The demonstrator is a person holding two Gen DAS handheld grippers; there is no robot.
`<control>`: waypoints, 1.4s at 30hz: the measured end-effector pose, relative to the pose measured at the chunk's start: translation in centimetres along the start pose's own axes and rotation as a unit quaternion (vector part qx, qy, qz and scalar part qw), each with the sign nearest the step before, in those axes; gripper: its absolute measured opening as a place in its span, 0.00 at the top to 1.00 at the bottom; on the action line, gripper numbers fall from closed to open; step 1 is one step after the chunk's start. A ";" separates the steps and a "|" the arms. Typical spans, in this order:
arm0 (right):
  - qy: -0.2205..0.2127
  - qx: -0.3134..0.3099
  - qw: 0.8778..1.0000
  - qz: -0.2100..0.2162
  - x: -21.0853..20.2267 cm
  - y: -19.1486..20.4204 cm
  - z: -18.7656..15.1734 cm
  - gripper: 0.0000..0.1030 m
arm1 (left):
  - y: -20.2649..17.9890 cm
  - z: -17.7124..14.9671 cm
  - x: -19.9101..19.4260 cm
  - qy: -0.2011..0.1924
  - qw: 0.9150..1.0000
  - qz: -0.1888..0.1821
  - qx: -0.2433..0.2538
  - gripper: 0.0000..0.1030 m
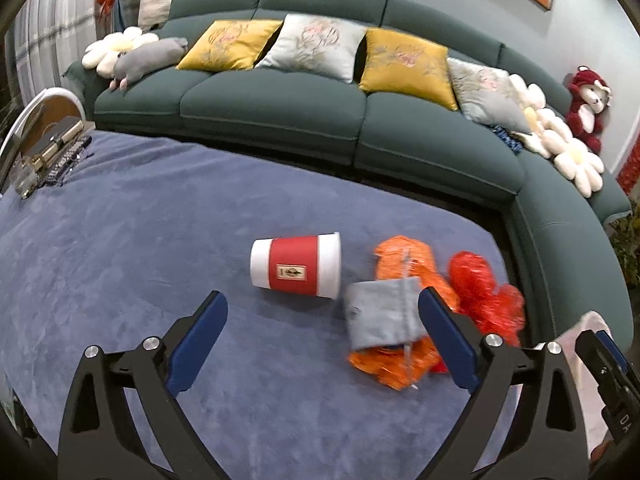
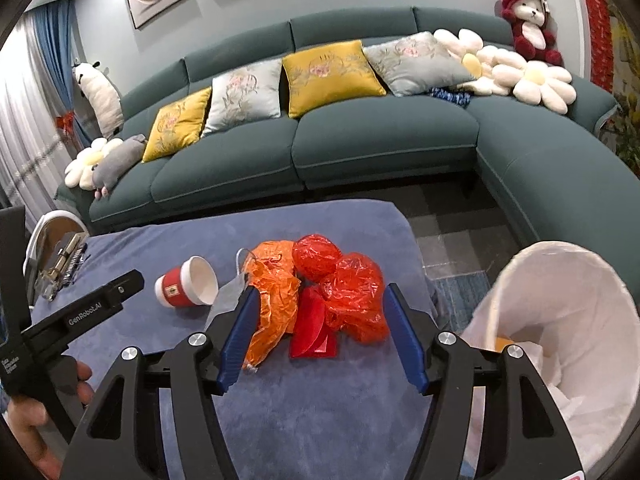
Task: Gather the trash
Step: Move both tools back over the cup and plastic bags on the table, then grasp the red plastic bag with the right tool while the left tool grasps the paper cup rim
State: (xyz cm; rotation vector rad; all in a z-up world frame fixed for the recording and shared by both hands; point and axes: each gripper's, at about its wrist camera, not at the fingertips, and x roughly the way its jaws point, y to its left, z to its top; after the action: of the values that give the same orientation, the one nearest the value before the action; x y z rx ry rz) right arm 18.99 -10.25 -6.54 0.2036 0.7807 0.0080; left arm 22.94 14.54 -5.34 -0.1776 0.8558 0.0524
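Note:
A red and white paper cup (image 1: 296, 264) lies on its side on the blue tablecloth (image 1: 140, 240); it also shows in the right wrist view (image 2: 188, 282). Beside it lie a grey cloth pouch (image 1: 380, 314), an orange plastic bag (image 2: 272, 300), a red plastic bag (image 2: 348, 288) and a flat red packet (image 2: 314, 332). My left gripper (image 1: 322, 300) is open, hovering just in front of the cup and pouch. My right gripper (image 2: 318, 300) is open, its fingers on either side of the bag pile. A white-lined trash bin (image 2: 560, 320) stands right of the table.
A green corner sofa (image 2: 380, 140) with cushions runs behind and to the right of the table. A tray with books and small items (image 1: 52, 148) sits at the table's far left. The left gripper's body (image 2: 80, 316) shows at the left of the right wrist view.

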 end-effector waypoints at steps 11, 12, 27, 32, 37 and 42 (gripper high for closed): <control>0.039 -0.001 0.999 -0.020 7.4 -0.9 0.9 0.37 | 1.6 1.7 7.6 0.048 0.998 0.038 -0.003 0.11; 0.041 -0.001 0.999 -0.021 7.8 -1.0 0.9 0.35 | 1.7 1.7 8.2 0.053 0.998 0.039 -0.004 0.11; 0.080 -0.004 0.996 -0.034 13.4 -1.4 0.0 0.33 | 2.1 2.3 11.5 0.061 0.997 0.038 -0.011 0.07; 0.083 -0.005 0.996 -0.019 13.8 -0.8 -0.5 0.41 | 2.4 1.9 11.1 0.061 0.998 0.031 -0.015 0.07; 0.092 -0.005 0.996 -0.014 14.2 -0.6 -0.6 0.56 | 2.3 1.5 11.2 0.066 0.997 0.025 -0.016 0.07; 0.095 0.001 0.995 -0.010 14.5 -0.6 -0.4 0.63 | 1.9 1.2 12.2 0.077 0.996 0.035 -0.005 0.07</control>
State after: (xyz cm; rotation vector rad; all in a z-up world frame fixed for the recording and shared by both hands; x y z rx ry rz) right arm 28.96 -9.60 -17.03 0.1997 0.9722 0.0077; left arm 31.64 16.27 -14.04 -0.1627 1.0148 0.1103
